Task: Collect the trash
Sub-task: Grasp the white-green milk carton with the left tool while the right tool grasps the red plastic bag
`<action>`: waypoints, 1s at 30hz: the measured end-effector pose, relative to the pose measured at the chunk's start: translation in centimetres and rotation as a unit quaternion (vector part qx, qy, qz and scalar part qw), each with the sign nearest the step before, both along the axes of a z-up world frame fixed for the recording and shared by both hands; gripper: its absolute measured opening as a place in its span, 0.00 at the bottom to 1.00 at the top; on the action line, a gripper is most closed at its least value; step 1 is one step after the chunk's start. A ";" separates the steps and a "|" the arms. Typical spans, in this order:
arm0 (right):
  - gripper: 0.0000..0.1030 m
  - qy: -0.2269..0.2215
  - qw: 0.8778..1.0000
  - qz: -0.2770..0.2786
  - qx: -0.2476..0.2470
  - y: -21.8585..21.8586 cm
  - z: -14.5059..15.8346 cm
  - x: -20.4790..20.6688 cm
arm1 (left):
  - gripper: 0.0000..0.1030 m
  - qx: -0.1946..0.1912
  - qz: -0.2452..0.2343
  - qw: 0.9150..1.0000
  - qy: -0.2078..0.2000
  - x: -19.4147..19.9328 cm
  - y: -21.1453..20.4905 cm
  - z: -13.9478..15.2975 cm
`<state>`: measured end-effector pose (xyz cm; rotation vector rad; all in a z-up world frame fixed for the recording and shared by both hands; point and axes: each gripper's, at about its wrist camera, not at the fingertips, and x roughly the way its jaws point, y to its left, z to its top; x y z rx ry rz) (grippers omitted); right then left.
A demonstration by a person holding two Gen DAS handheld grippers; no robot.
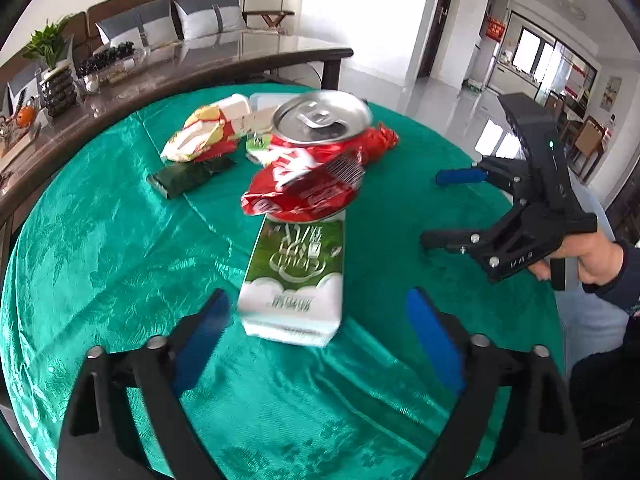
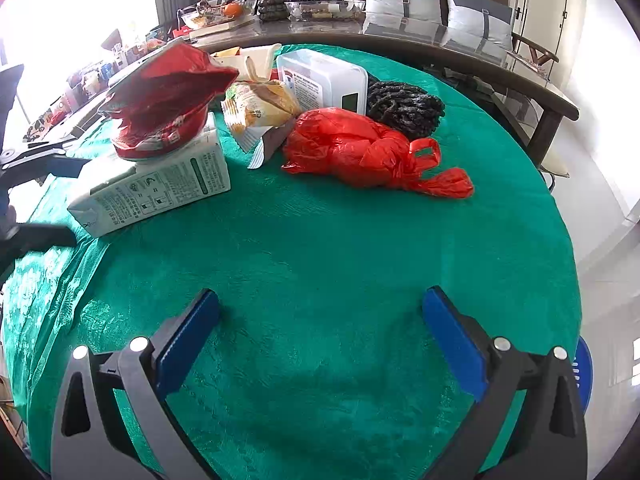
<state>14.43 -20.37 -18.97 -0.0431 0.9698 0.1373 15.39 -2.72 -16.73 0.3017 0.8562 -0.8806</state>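
Observation:
A green and white milk carton (image 1: 294, 280) lies on the green tablecloth (image 1: 120, 264), its end just ahead of my open left gripper (image 1: 318, 312). A crushed red can (image 1: 308, 160) rests on the carton's far end. A red and yellow snack wrapper (image 1: 202, 136) and a dark green packet (image 1: 188, 176) lie behind it. My right gripper (image 1: 434, 208) is open and empty, to the right of the pile. In the right wrist view my right gripper (image 2: 320, 312) hovers over bare cloth; the carton (image 2: 156, 188), can (image 2: 168, 100) and a red plastic bag (image 2: 372, 152) lie ahead.
A white box (image 2: 324, 80), a black knitted bundle (image 2: 404, 106) and a yellow snack packet (image 2: 260, 106) sit at the back of the round table. A long dark counter (image 1: 160, 76) with bowls and a plant runs behind. The left gripper's fingers (image 2: 60, 166) show at left.

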 end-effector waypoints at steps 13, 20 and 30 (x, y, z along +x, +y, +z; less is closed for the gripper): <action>0.96 -0.062 0.993 -0.004 0.100 -2.0 4.5 -0.9 | 0.45 0.044 0.043 0.998 -0.028 -1.2 -2.0 -0.6; 0.96 -0.061 0.991 -0.034 0.113 -1.9 5.2 -0.1 | 0.45 -0.051 0.129 0.987 0.076 -2.9 1.0 2.8; 0.96 -0.054 0.991 -0.080 0.088 -5.5 4.8 -0.9 | 0.45 -0.041 0.160 0.982 0.092 -3.3 -0.1 1.7</action>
